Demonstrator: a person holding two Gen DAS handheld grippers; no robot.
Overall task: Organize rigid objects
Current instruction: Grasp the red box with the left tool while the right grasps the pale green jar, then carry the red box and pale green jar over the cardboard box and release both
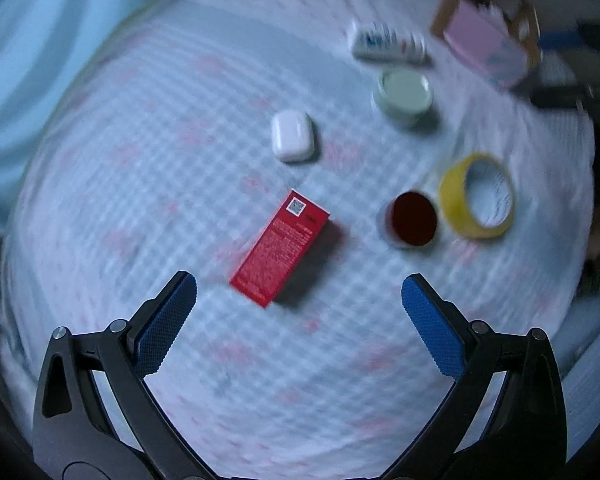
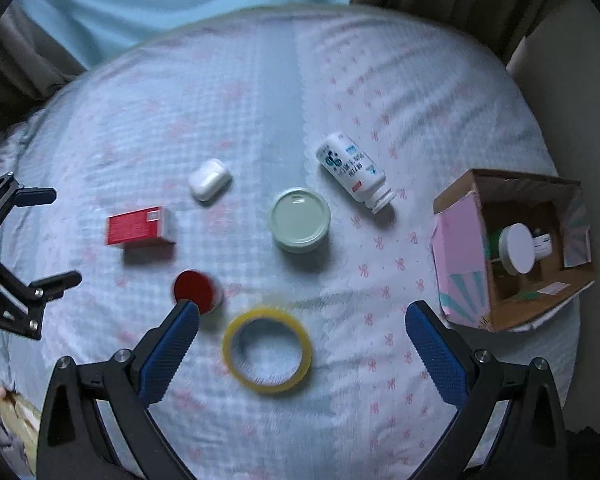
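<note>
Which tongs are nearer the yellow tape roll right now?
Right. The right tongs are open just above the yellow tape roll; the left tongs are over the red box, farther away.

From my right wrist view, the red rectangular carton [image 2: 140, 227] lies far left on the bed, the white earbud case [image 2: 209, 179] behind it, the yellow tape roll [image 2: 267, 351] nearest me, and the open cardboard box [image 2: 512, 248] far right.

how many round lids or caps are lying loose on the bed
2. A pale green lid sits mid-bed beside the white bottle; a red cap lies by the yellow tape roll. The box may hide more.
</note>
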